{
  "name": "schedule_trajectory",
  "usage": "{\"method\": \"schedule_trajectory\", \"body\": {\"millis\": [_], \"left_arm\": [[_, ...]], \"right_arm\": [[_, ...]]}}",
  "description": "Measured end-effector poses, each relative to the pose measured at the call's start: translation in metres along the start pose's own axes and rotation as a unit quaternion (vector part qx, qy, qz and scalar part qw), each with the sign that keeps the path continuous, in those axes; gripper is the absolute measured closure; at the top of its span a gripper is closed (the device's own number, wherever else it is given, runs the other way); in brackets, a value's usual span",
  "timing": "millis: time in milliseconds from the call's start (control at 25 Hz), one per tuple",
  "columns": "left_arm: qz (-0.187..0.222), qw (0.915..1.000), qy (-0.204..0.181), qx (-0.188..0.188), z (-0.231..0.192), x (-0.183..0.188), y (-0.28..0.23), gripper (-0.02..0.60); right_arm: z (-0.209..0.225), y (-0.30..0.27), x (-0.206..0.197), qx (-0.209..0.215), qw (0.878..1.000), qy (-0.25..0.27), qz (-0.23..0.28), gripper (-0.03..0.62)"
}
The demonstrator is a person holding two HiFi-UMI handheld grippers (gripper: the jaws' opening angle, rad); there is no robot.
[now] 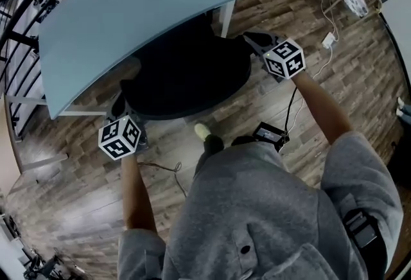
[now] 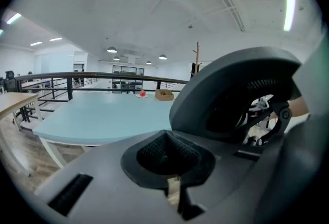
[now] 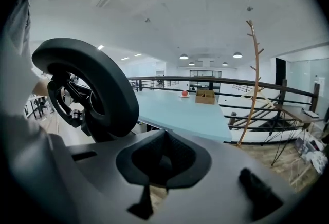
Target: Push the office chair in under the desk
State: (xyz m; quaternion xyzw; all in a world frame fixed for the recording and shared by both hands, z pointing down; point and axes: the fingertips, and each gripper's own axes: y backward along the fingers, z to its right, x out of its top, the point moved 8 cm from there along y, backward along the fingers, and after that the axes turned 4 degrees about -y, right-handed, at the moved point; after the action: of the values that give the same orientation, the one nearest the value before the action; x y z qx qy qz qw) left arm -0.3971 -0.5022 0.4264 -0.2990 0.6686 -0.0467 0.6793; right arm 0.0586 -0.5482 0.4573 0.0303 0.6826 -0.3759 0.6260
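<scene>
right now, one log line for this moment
chair: partly under desk | left tool: shut, at chair's left side | right tool: shut, at chair's right side

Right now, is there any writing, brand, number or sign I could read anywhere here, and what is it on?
No readable text shows in any view.
Left black-and-white marker cube and right black-and-white marker cube: square patterns only, no letters or digits.
Brown cardboard box on the light blue desk: any print is too small to tell.
Small black box on the floor: any label is too small to read.
</scene>
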Motion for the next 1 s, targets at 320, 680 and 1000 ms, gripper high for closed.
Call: {"method": "schedule_trajectory", "body": {"millis": [320,680,1000], "left_arm": [[0.023,0.9989,0.027,0.03,-0.002,0.003,-0.007,0.566],[0.001,0.9982,0.022,0.056,0.007,0.0,-0.01,0.566],[-0.017,0.9971,0.027,0.069,0.024,0.006,-0.021,0.566]], "right_arm": [[0.007,0.001,0.002,0.016,1.0,0.015,-0.004,0.564],[0.008,0.005,0.0,-0.057,0.996,-0.026,0.058,0.564],[0.038,-0.005,0.009,-0.033,0.998,-0.011,0.058,0.565]]}}
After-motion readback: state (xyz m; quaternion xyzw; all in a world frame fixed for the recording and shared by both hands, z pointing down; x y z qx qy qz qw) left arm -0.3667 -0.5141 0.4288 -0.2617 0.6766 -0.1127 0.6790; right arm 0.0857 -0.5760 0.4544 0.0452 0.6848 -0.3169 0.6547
